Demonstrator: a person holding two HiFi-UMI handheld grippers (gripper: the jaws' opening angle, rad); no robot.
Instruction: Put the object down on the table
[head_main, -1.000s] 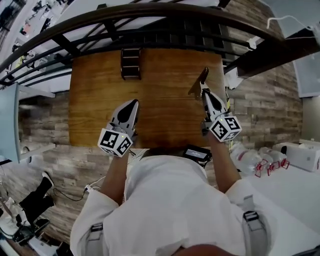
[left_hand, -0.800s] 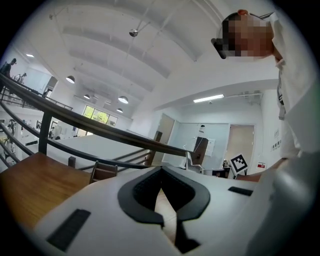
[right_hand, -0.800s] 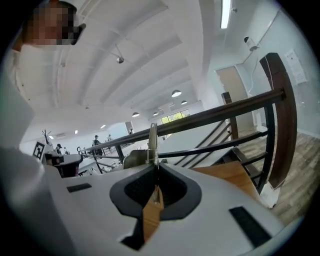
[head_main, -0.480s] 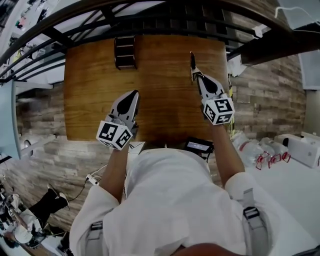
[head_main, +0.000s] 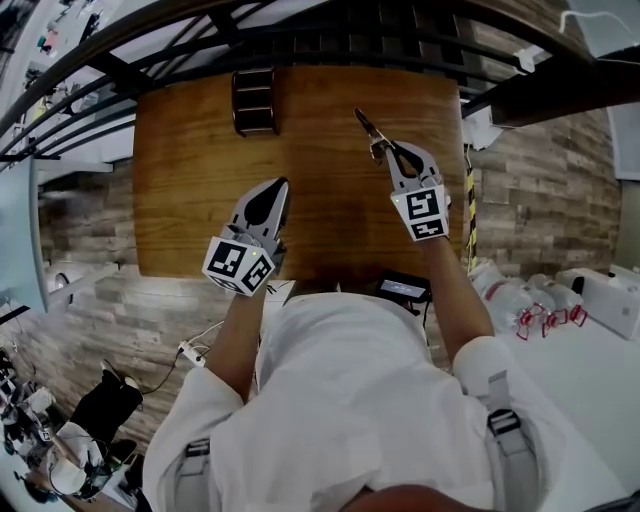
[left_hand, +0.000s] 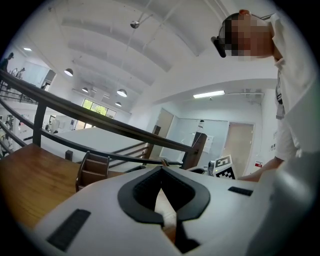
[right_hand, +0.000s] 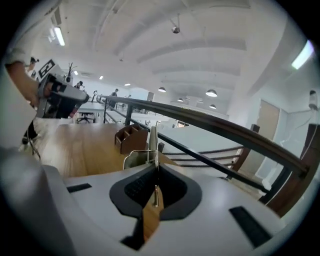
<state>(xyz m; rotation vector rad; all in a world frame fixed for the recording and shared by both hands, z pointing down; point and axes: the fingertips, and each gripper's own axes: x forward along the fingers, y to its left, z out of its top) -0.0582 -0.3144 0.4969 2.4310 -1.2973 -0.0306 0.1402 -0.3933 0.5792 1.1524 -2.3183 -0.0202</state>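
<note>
Right tongs (head_main: 387, 152) swung left, clamping tool (head_main: 365, 124) (wooden-handled).

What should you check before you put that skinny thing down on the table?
1. Grip firm: the right gripper is shut on the slim tool, by its wooden handle. Ok.
2. Landing spot bare: the table under the tool shows only wood. Ok.
3. Wooden rack out of the way: it stands at the far edge, apart from the tool. Ok.
4. Left gripper out of the way: shut, empty, off to the near left. Ok.
5. Tool's height above the table: cannot tell.
</note>
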